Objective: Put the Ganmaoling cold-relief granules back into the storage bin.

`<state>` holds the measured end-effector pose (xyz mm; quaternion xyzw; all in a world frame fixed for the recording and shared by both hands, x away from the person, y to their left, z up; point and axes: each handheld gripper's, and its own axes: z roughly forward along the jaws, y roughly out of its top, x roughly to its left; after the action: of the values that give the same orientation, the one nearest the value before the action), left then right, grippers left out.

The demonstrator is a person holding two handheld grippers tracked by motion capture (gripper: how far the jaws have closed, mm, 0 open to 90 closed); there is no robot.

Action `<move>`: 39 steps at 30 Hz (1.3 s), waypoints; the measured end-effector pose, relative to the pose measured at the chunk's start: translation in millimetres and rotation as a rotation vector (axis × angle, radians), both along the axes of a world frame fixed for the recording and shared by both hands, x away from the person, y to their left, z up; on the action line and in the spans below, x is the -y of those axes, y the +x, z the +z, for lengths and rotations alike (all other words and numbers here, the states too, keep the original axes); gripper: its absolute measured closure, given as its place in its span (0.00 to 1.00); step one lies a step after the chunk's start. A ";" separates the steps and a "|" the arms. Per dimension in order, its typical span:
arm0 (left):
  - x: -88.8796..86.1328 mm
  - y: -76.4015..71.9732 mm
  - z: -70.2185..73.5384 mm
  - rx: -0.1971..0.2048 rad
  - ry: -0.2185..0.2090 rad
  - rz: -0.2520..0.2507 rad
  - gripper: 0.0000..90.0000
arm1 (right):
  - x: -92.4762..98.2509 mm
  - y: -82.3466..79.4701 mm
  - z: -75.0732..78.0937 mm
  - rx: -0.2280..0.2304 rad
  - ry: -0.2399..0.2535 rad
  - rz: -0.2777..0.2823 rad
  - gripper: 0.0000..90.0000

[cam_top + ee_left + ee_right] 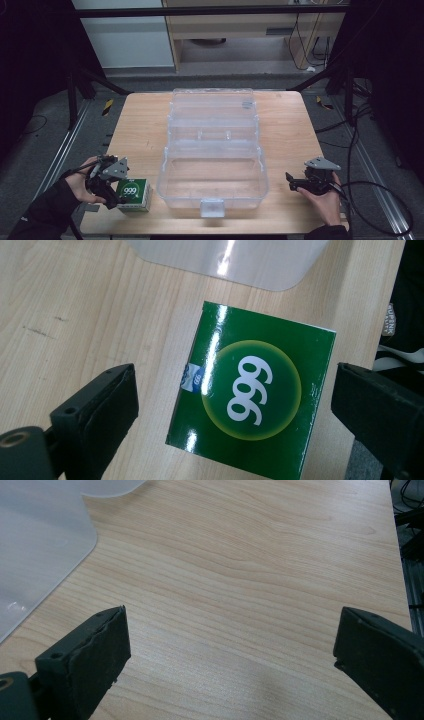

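Note:
A green box marked "999" lies flat near the table's front left corner. The left gripper view looks down on the green box, which sits between the two wide-apart black jaws without touching either. My left gripper is open and hovers just over the box's left side. A clear plastic storage box with its lid swung back stands open in the middle of the table. At the front right, my right gripper is open over bare wood, with nothing between its jaws.
The wooden table has free room on both sides of the clear box. A corner of the clear box lies to the left in the right gripper view. Dark floor, cables and frame legs surround the table.

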<state>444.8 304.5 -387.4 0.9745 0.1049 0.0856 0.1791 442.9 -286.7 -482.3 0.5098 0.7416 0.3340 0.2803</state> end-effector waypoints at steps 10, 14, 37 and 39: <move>6.1 -2.4 -10.5 -0.016 0.039 -0.025 0.04 | -0.8 0.4 -1.6 -0.012 -0.011 0.006 0.02; 7.0 -1.1 -15.9 -0.026 0.045 -0.028 0.03 | -1.1 0.7 -2.8 -0.017 -0.017 0.008 0.02; 9.8 7.4 -46.5 -0.080 0.053 -0.046 0.05 | -3.0 1.2 -5.0 -0.027 -0.036 0.016 0.02; 9.9 8.4 -48.5 -0.086 0.053 -0.048 0.05 | -3.0 1.2 -5.1 -0.027 -0.038 0.018 0.02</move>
<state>453.1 294.6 -435.9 0.9839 0.0867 0.0419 0.1508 444.1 -283.6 -487.4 0.5021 0.7560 0.3156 0.2769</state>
